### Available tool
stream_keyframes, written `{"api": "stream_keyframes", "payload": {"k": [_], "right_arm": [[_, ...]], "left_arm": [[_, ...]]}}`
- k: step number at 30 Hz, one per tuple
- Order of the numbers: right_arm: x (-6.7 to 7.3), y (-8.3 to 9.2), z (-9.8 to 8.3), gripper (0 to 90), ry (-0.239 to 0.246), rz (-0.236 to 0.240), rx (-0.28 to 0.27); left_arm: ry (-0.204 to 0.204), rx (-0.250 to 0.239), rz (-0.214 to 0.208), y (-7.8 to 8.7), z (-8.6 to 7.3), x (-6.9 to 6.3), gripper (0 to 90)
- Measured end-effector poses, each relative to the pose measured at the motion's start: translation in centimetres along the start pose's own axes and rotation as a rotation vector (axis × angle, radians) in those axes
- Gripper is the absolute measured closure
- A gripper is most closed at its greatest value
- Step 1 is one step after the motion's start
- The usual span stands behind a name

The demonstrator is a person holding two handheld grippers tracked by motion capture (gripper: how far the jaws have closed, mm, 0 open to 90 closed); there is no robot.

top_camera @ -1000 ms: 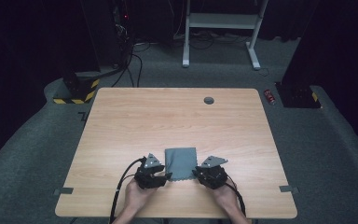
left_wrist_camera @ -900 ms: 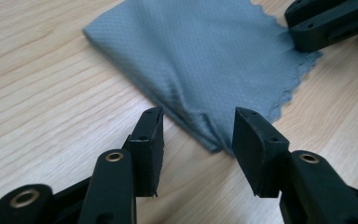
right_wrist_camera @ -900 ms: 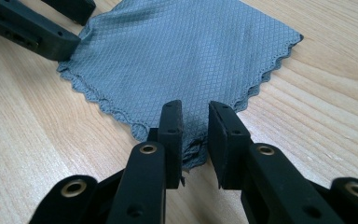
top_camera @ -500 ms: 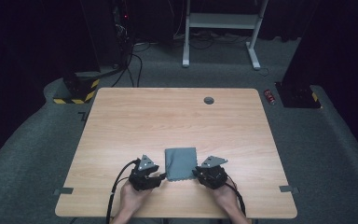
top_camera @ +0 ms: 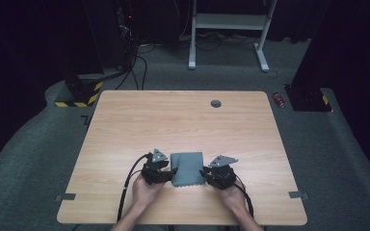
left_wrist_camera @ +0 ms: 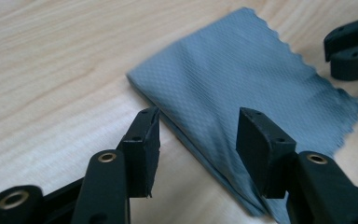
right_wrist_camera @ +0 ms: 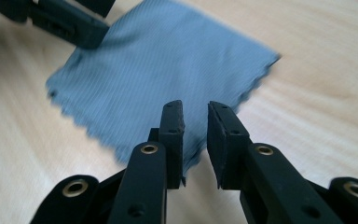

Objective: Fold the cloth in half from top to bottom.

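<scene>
A grey cloth (top_camera: 188, 167), folded into a small rectangle with zigzag-cut edges, lies flat near the table's front edge. My left gripper (top_camera: 169, 174) is at its left side. In the left gripper view its jaws stand open (left_wrist_camera: 198, 133) astride the cloth's (left_wrist_camera: 242, 79) folded edge, and the pads do not press on it. My right gripper (top_camera: 206, 174) is at the cloth's right side. In the right gripper view its jaws (right_wrist_camera: 196, 126) are only a narrow gap apart over the cloth's (right_wrist_camera: 158, 70) near corner, with nothing pinched.
The wooden table (top_camera: 173, 125) has a round cable hole (top_camera: 216, 103) at the back. A red can (top_camera: 279, 99) lies on the carpet at the right. A white frame (top_camera: 231, 21) and cables are behind the table.
My left gripper has moved right and a little forward, up to the cloth's left edge. The right gripper and the cloth have stayed in place.
</scene>
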State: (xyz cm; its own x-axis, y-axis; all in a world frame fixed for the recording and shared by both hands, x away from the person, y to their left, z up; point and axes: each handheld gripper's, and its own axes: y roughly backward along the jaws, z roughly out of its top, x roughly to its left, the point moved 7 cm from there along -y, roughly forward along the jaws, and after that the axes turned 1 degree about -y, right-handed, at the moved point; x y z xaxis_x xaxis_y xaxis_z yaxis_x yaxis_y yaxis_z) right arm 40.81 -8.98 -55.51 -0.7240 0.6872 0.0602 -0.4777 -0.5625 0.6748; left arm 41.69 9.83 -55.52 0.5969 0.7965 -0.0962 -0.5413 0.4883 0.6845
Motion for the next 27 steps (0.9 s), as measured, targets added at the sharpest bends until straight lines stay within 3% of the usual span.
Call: {"api": "stream_keyframes", "payload": {"k": [6,8,11,17,22,27], "right_arm": [[-2.2,-0.8,2.4,73.5,-0.085,-0.024,-0.041],[-2.9,-1.5,3.3,71.6,-0.099,-0.038,-0.043],[-3.2,-2.0,3.7,70.0,-0.095,-0.046,-0.038],[-3.8,-3.3,4.2,68.2,-0.105,-0.056,-0.017],[-4.1,-4.4,3.8,68.1,-0.12,-0.058,0.021],[-4.4,-5.3,3.8,73.6,-0.098,-0.059,0.053]], "left_arm": [[0.051,-0.002,0.023,-0.6,1.4,1.9,49.9],[0.047,0.009,0.04,-0.9,1.8,2.5,49.5],[0.076,0.008,0.041,-1.3,2.1,3.2,49.5],[0.068,0.024,0.046,-2.1,2.6,3.4,49.4],[0.058,0.057,0.047,-2.9,2.1,3.7,52.5],[0.006,0.071,0.044,-3.0,2.2,3.6,65.8]]}}
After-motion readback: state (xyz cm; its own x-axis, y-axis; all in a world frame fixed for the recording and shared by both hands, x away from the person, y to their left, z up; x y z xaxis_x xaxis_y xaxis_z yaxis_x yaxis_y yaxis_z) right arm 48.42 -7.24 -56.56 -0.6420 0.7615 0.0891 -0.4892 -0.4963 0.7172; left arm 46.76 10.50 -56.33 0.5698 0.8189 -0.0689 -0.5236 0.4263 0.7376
